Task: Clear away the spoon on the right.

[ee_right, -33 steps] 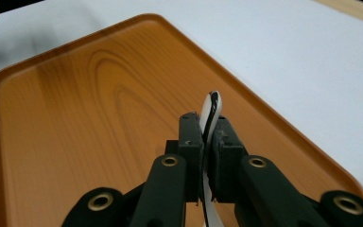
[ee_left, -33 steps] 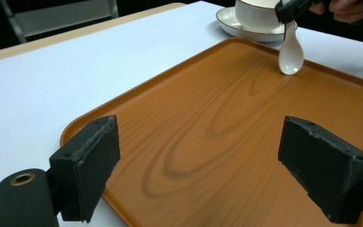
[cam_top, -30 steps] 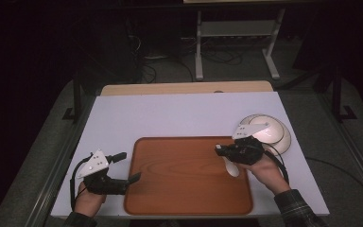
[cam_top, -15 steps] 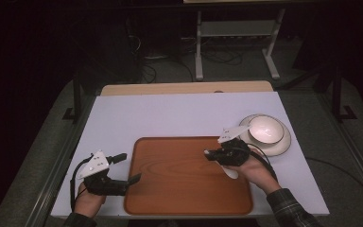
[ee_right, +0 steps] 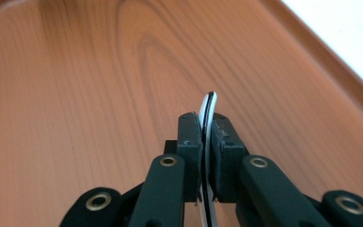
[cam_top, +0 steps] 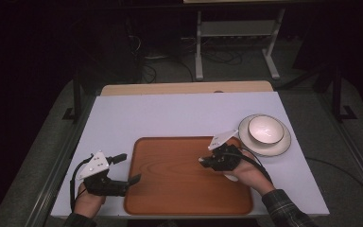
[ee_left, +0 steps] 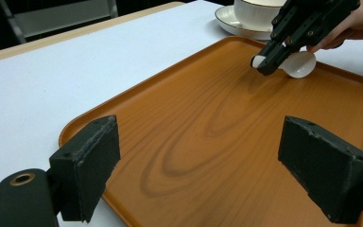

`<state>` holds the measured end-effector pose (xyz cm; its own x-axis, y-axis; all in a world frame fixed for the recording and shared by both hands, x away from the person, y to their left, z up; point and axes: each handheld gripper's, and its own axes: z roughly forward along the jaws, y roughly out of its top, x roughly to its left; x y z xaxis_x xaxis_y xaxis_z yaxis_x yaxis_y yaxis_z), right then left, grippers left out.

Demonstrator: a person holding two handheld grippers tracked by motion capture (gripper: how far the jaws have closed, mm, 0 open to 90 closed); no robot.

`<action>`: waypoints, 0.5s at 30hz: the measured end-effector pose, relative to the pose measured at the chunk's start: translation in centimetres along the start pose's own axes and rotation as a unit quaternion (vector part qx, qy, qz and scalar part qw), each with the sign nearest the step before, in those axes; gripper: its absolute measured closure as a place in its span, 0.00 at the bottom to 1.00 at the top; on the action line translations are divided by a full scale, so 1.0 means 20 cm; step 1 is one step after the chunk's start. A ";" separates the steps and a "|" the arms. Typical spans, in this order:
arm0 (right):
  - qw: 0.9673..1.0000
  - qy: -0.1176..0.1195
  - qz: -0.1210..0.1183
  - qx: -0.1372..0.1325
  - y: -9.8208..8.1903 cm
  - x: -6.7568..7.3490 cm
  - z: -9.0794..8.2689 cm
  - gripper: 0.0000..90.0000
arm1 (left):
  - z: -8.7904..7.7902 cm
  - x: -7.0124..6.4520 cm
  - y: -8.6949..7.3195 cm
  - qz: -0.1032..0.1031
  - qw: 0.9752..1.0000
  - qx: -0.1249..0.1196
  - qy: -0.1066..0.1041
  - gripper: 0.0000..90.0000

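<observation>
I have the right gripper over the right half of the wooden tray, its jaws pressed together on the thin handle of a white spoon. In the right gripper view the handle stands edge-on between the two pads, its tip rising a little past them, with the tray's wood grain beneath and the tray rim running along the upper right. In the left gripper view the spoon's bowl hangs behind the right gripper's jaws, toward the hand, and sits close above the tray surface; I cannot tell whether it touches the wood. Behind the right gripper, off the tray's far right corner, a white bowl sits on a white plate; both rest on the table and stand apart from the spoon. I hold the left gripper at the tray's left edge, near its front corner, with the jaws spread wide and nothing between them. In the left gripper view its two black pads frame the tray, the left pad just over the tray rim and the right pad above the tray's inner surface. The left gripper stands well apart from the right gripper and from the spoon, with bare tray between them.
</observation>
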<state>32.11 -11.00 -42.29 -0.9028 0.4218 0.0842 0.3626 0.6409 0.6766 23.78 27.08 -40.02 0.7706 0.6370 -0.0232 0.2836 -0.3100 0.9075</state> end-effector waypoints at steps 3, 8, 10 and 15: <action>1.000 0.001 -0.001 0.006 0.00 0.00 0.02 0.91 | 0.00 0.00 0.00 0.001 1.000 0.002 -0.001 0.14; 1.000 0.000 -0.005 0.020 -0.01 0.00 0.05 0.89 | -0.01 0.00 0.00 0.001 1.000 0.001 0.000 0.14; 1.000 -0.001 -0.006 0.025 -0.01 0.00 0.05 0.88 | -0.01 -0.01 0.00 0.000 1.000 0.001 0.000 0.14; 0.999 -0.001 -0.009 0.033 -0.02 0.01 0.07 0.86 | -0.01 0.00 0.00 0.001 1.000 0.001 0.000 0.14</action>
<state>32.20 -10.30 -43.48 -0.9084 0.4119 0.0715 0.3617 0.6886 0.6285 23.65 27.12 -40.02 0.7715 0.6359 -0.0221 0.2840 -0.3130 0.9063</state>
